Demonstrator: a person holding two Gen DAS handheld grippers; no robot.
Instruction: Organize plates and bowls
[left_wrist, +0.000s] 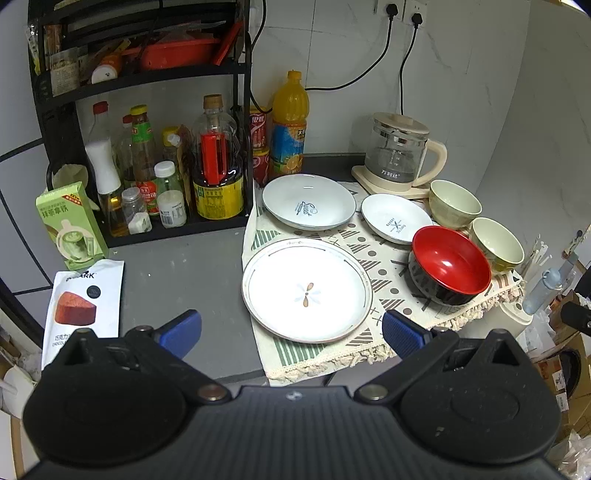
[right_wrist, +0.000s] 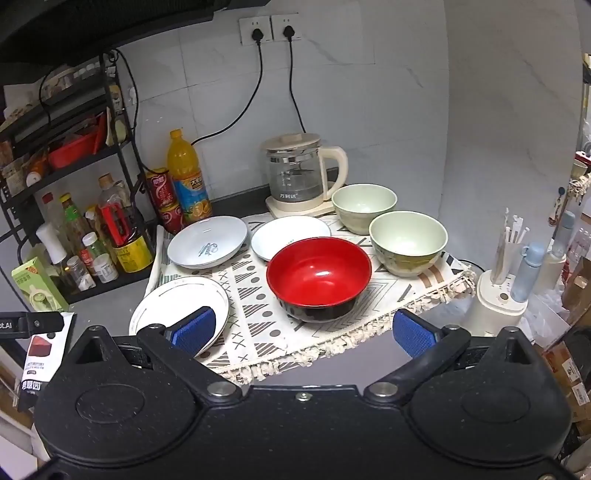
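6 dishes rest on the patterned cloth (right_wrist: 258, 295): 3 plates left, 3 bowls right. Large plate (left_wrist: 306, 290) lies nearest; 2 smaller plates (left_wrist: 308, 201) (left_wrist: 395, 218) sit behind it. Red bowl (right_wrist: 318, 275) stands beside 2 green bowls (right_wrist: 408, 238) (right_wrist: 364, 206). Left gripper (left_wrist: 291, 330) and right gripper (right_wrist: 301, 330) hover with jaws wide apart, holding nothing.
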